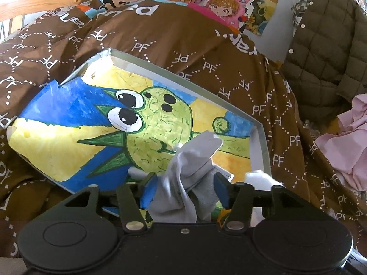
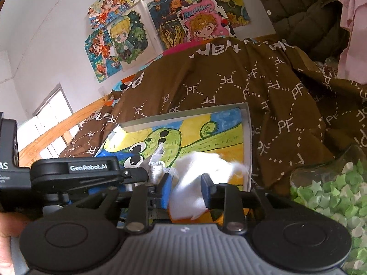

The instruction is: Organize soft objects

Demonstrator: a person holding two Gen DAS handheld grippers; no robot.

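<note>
Item: grey cloth (image 1: pixel 192 174) lay loose between the left gripper (image 1: pixel 184 194)'s parted jaws; white cloth (image 2: pixel 201 178) sat likewise within the right gripper (image 2: pixel 185 191)'s narrower gap, pads apparently not pressing. Step judged: release into the painted box (image 1: pixel 261 137). Next, presumably: withdraw both clear.

I see a white wall (image 2: pixel 45 45) hung with bright drawings (image 2: pixel 119 36), a sunlit window (image 2: pixel 45 126), and a wooden bed rail (image 2: pixel 68 128).
</note>
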